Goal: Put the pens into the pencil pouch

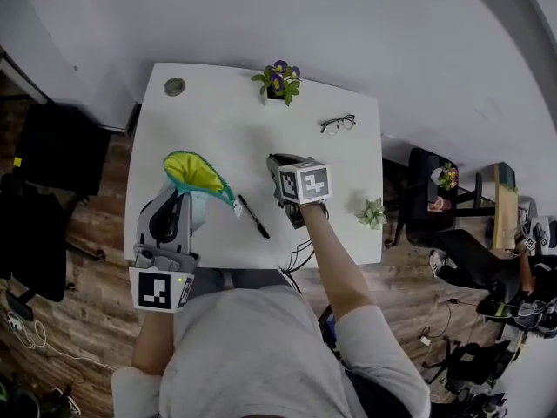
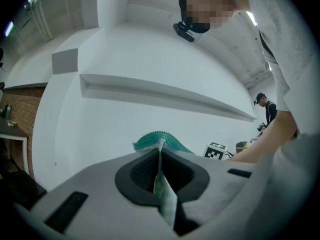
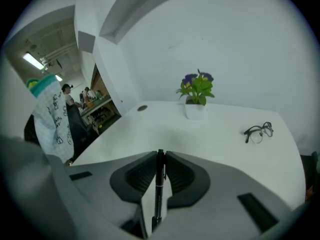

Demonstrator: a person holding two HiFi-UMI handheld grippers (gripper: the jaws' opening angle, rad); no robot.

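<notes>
Black pen [image 3: 159, 194] in right tongs [image 3: 160, 153], pouch [image 1: 197, 173] in left tongs [image 2: 160, 152].

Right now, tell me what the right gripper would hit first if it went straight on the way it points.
Most likely the bare white table, short of the flower pot; depth is hard to judge. The right gripper, shut on a black pen, tilts down toward it.

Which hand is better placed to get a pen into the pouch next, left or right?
Right. The right tool is shut on a black pen. The left tool is clamped on the rim of the pouch, holding its mouth open.
</notes>
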